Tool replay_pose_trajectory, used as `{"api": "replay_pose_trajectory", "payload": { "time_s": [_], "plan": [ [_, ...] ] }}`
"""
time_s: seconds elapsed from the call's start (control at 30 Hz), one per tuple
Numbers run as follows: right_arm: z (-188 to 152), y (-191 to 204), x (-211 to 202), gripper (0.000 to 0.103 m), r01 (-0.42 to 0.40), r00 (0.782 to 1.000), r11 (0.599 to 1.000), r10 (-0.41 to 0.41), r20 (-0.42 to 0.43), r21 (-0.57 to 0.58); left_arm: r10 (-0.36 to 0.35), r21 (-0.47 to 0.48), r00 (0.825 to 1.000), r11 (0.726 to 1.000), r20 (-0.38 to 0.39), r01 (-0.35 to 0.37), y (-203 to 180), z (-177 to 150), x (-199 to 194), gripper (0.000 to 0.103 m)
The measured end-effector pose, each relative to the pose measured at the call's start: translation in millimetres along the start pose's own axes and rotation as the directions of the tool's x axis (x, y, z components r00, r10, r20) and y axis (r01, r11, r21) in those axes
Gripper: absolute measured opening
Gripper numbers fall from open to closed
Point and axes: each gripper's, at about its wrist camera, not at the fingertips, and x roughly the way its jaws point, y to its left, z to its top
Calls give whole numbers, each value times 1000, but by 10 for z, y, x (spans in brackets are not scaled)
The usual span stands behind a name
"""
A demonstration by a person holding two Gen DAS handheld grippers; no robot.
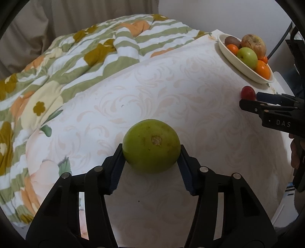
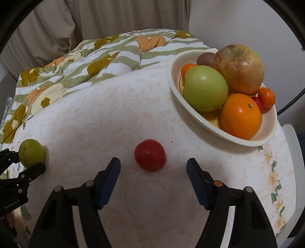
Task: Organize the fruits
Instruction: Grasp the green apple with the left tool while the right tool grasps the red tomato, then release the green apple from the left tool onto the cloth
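Two fruits lie loose on the white patterned tablecloth (image 1: 171, 80), each with a pair of tongs at it. At the left, the left gripper (image 1: 151, 152) has its blue-padded fingers (image 1: 116, 167) pressed against both sides of the green fruit (image 1: 151, 146), which rests on the cloth with its stem scar facing the camera; the right wrist view shows the same fruit at the far left with dark fingers on either side of it. To the right, the right gripper (image 2: 153, 167) stands spread around the small red fruit (image 2: 150, 155): there is a clear gap between each pad and the fruit, which sits on the cloth just beyond the fingertips. Farther off and to the right, near the table's edge, a cream bowl (image 2: 174, 76) holds a green apple (image 2: 205, 88), a large orange (image 2: 241, 116), a big yellowish-brown fruit (image 2: 239, 69), a brown kiwi-like fruit (image 2: 205, 59), small oranges and a bit of something red. On the far left, beyond the cloth, lies a striped quilt (image 1: 57, 66) with flower prints, and a beige curtain (image 2: 114, 17) hangs behind it.
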Motion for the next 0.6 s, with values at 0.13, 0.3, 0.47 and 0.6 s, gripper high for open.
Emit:
{"api": "replay_pose_trajectory", "payload": {
  "time_s": [0.13, 0.3, 0.47, 0.6],
  "plan": [
    [11, 28, 16, 56, -2, 1000, 1000, 2, 6, -16, 1, 0, 1000, 1000, -1, -1, -3, -2, -1, 61],
    [44, 67, 30, 40, 13, 1000, 999, -12, 18, -40, 4, -9, 1000, 1000, -3, -4, 2, -38, -11, 61],
    [65, 76, 26, 29, 12, 1000, 999, -11, 21, -35, 9, -30, 1000, 1000, -11, -9, 24, -84, -40, 61],
    [78, 85, -40, 29, 0, 999, 999, 1, 32, -37, 14, -38, 1000, 999, -9, -15, 31, -99, -93, 60]
  ]
}}
